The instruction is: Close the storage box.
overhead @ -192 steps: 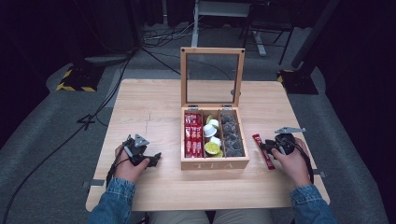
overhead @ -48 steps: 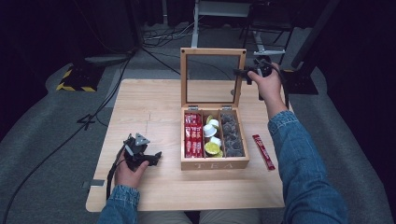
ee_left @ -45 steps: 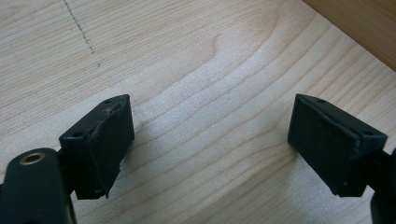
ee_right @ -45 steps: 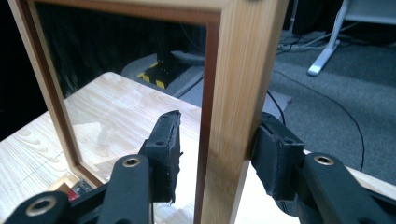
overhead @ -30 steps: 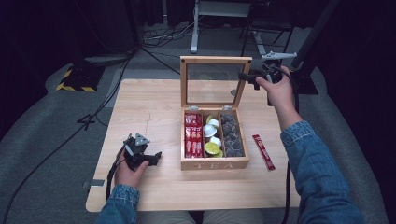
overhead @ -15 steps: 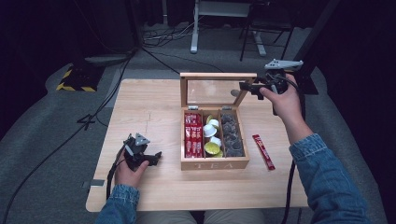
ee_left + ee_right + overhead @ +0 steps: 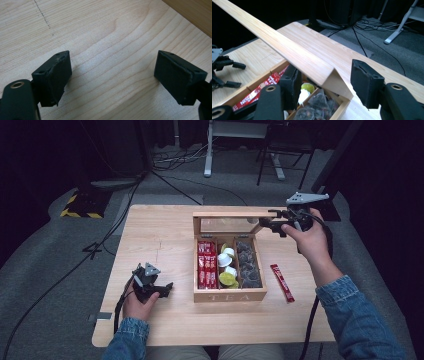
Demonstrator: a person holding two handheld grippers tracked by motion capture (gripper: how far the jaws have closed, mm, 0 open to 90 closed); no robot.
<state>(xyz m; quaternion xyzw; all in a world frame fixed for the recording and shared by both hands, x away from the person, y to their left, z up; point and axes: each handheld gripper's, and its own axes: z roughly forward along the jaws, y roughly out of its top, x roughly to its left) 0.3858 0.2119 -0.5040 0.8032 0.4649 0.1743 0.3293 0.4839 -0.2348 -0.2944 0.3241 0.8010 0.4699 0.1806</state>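
lowered further since half a second back: the box lid (image 7: 227,214), tipped well forward over the compartments where it stood upright earlier on; right gripper (image 7: 266,221) carried along with it, jaws just been opening, the lid's corner between them but the pads apart from the wood in the right gripper view; left gripper (image 7: 167,289) unmoved.

around it all, a dark room with grey carpet (image 7: 45,250), cables (image 7: 185,162) strewn across it, a white stand leg (image 7: 206,150), a chair base (image 7: 285,162) and a yellow-and-black striped foot (image 7: 75,205) off the table's far left corner; at the middle, a pale wooden table (image 7: 150,235), grain running across, faint pencil-like marks near the left; a bit of grey tape (image 7: 104,316) at its near left edge.

on the table, right of centre, the wooden tea box (image 7: 230,296), three compartments: red sachets (image 7: 206,265) in the left, small white and green capsules (image 7: 227,267) in the middle, dark wrapped bags (image 7: 247,265) in the right; just right of the box, apart from it, a single red sachet (image 7: 282,282) lying flat.

left gripper resting low on the bare table left of the box, jaws spread wide over plain wood, nothing between; box wall (image 7: 192,12) glimpsed at the upper right of the left gripper view.
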